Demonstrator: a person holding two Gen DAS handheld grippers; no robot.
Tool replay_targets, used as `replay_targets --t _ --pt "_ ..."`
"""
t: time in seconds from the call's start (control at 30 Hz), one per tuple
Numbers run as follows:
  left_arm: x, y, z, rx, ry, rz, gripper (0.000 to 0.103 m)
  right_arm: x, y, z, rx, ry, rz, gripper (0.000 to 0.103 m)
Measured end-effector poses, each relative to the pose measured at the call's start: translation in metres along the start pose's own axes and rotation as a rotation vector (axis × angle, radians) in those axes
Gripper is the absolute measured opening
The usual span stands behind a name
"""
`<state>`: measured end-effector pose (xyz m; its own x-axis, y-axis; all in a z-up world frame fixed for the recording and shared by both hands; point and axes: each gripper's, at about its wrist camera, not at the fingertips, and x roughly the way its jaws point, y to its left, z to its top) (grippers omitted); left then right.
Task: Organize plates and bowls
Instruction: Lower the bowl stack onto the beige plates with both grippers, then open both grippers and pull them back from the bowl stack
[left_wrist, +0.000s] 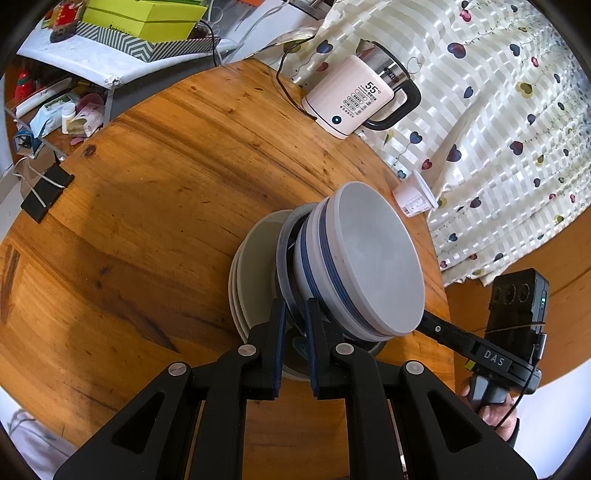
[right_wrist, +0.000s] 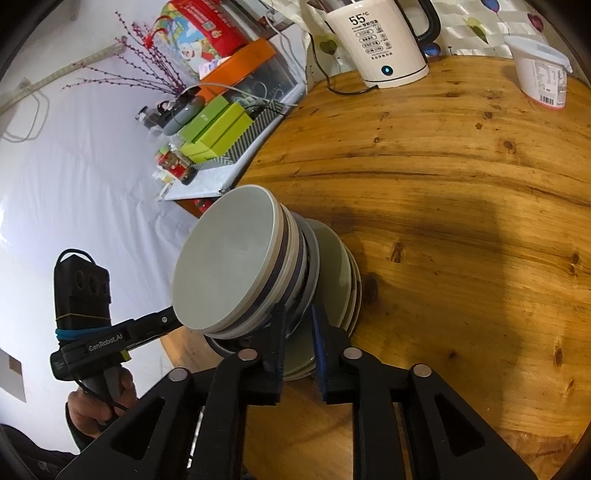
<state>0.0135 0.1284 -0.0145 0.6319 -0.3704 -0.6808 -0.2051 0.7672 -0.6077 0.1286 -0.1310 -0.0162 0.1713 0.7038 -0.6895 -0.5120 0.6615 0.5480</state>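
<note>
"Which way is that pile (left_wrist: 332, 266) standing?"

"Upright, its long axis straight up from the desk (left_wrist: 166, 184). Every piece lies flat, mouths up. At the bottom are pale plates (left_wrist: 255, 266), on them a grey bowl (left_wrist: 286, 254) with a dark rim, and on top white bowls (left_wrist: 373, 258) with blue bands round the outside. The top one is plain and pale inside."

"And the grippers?"

"Both come in low from the near side, slanting down. The left gripper (left_wrist: 295, 332) is pinched onto the grey bowl's rim. The right gripper (right_wrist: 299, 332) has its fingers a little apart, one either side of the same rim. I can't see its pads pressing."

"Where on the desk is it?"

"Close to the round edge on the side of the heart-print cloth (left_wrist: 498, 129). A small white tub (left_wrist: 413, 195) stands just beyond it, and a kettle (left_wrist: 354, 99) further back at the rim. Away from the cloth it's bare wood, right out to a black binder clip (left_wrist: 46, 192) on the far edge."
</note>
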Motion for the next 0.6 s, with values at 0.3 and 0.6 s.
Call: replay_targets --t 0.3,0.6 --pt "-0.007 -0.008 -0.007 0.038 -0.019 0.034 0.012 -0.013 0.011 -0.008 -0.058 -0.027 -0.031 0.045" --pt "-0.014 -0.016 -0.017 0.079 -0.041 0.069 0.012 -0.022 0.017 -0.018 -0.087 -0.042 -0.052 0.054"
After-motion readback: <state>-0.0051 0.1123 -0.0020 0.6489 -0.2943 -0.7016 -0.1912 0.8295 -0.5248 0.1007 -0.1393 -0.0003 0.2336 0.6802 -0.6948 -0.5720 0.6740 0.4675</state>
